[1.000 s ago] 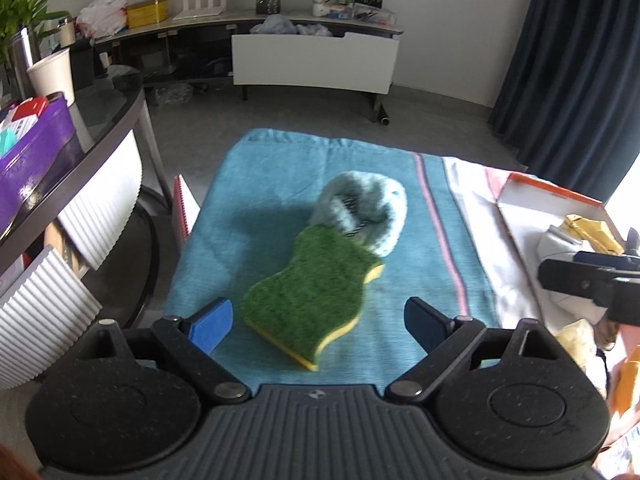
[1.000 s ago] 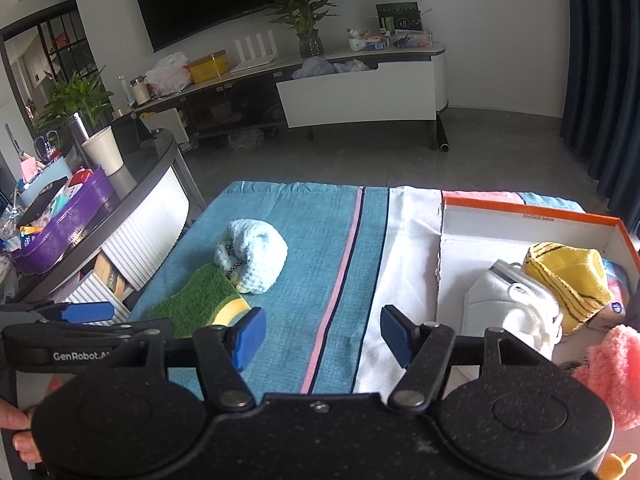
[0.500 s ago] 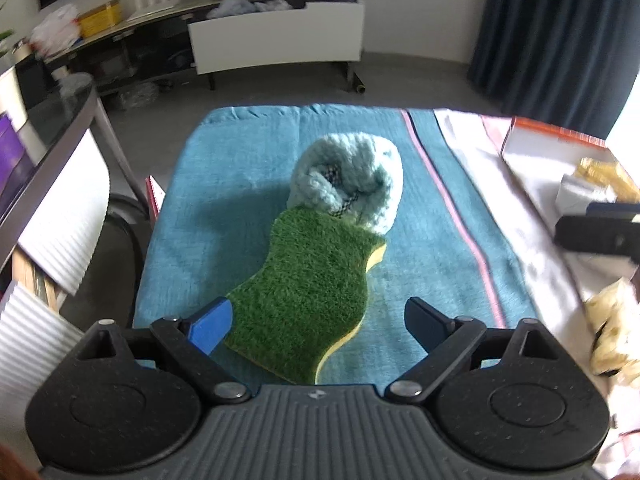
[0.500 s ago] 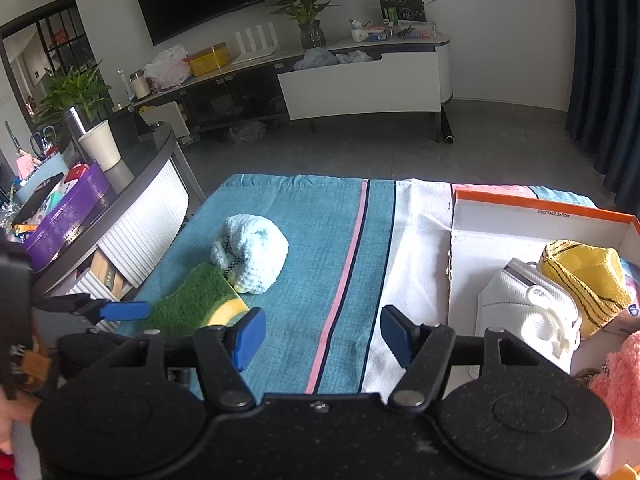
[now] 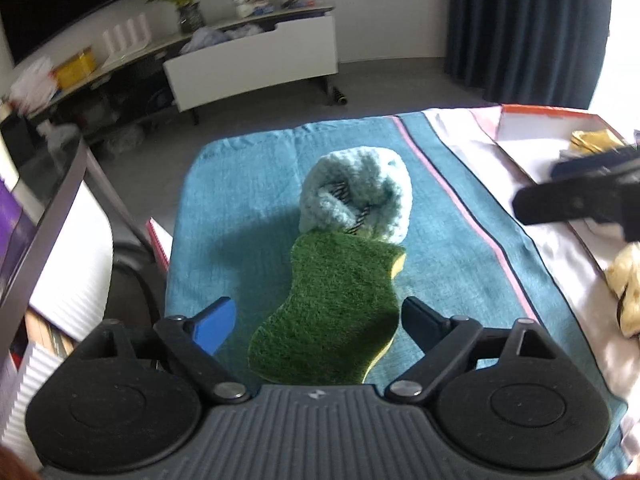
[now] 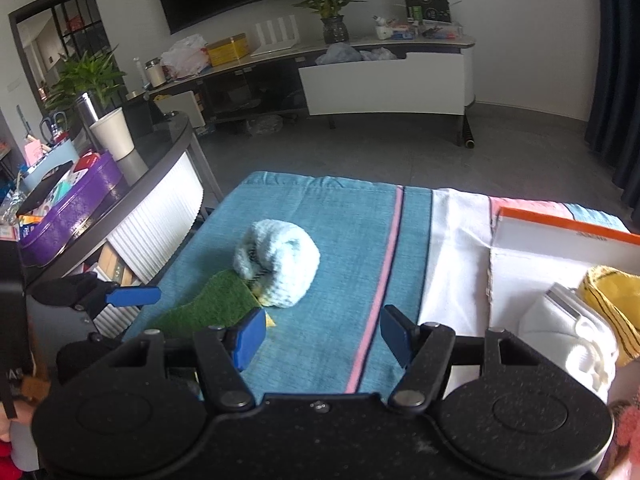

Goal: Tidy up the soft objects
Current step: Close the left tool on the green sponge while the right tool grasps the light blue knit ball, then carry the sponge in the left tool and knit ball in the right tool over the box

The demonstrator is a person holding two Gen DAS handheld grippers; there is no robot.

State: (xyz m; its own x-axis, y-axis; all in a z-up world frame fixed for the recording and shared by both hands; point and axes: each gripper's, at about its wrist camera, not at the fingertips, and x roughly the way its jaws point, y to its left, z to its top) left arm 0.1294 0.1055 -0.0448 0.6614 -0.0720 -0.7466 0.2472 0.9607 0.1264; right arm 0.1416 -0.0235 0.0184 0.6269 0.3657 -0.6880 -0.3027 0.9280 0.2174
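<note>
A green and yellow sponge (image 5: 332, 308) lies on the blue towel (image 5: 240, 208), its far end touching a pale blue fluffy sock ball (image 5: 356, 196). My left gripper (image 5: 316, 324) is open, its fingers on either side of the sponge's near end, not closed on it. My right gripper (image 6: 322, 338) is open and empty above the towel; the sponge (image 6: 208, 308) and sock ball (image 6: 280, 268) lie to its left. An orange-rimmed white box (image 6: 560, 224) at the right holds a white item (image 6: 568, 336) and a yellow item (image 6: 612, 292).
A curved side table (image 6: 160, 168) with a purple tray (image 6: 72, 208) and a white cup (image 6: 114, 134) stands left of the towel. A white cloth (image 6: 456, 248) lies under the box. The right gripper's arm (image 5: 580, 200) shows in the left wrist view.
My left gripper has moved forward and down, so the sponge's near end now sits between its open fingers. My right gripper has shifted slightly and stays open.
</note>
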